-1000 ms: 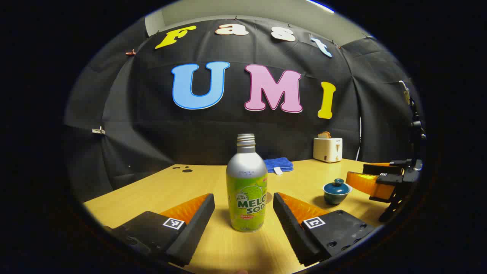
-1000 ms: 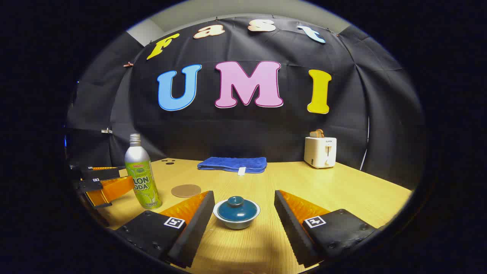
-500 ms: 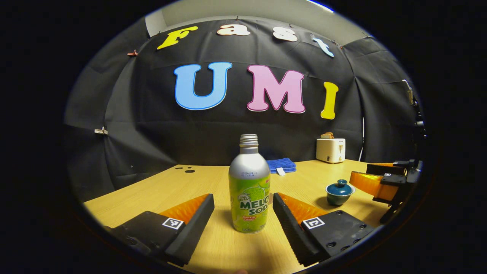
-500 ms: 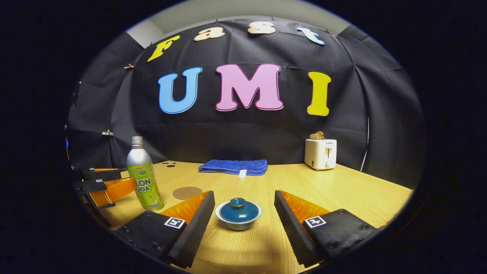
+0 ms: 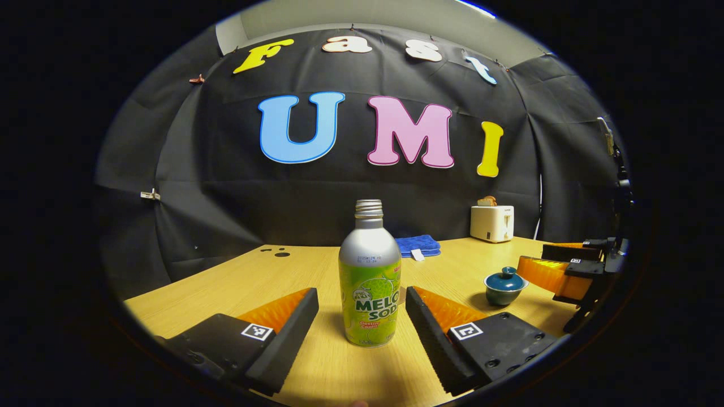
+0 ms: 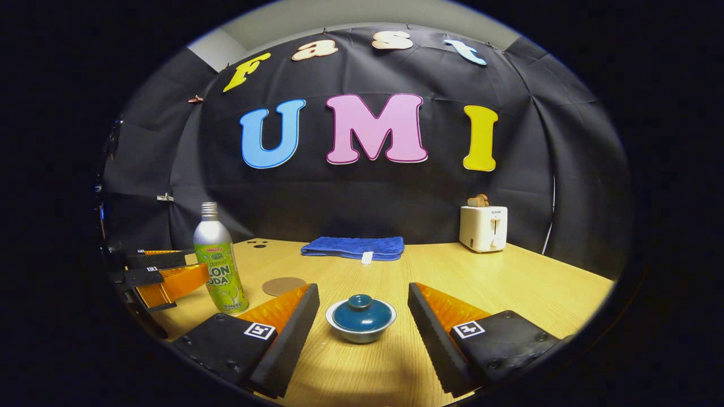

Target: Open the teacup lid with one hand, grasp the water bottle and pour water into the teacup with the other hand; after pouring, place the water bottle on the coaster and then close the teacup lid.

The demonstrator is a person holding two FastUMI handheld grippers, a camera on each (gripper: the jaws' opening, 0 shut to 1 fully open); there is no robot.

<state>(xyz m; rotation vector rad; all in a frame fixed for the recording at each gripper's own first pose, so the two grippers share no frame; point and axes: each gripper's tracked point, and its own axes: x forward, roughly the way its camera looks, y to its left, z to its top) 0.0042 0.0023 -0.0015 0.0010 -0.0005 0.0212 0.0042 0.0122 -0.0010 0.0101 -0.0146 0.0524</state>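
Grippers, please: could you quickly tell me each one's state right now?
Left gripper: open, straddling the upright water bottle, holding nothing.
Right gripper: open, either side of the lidded teacup, holding nothing.

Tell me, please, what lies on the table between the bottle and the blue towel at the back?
In the right gripper view, the round coaster lies between the bottle and the blue towel; otherwise bare table.
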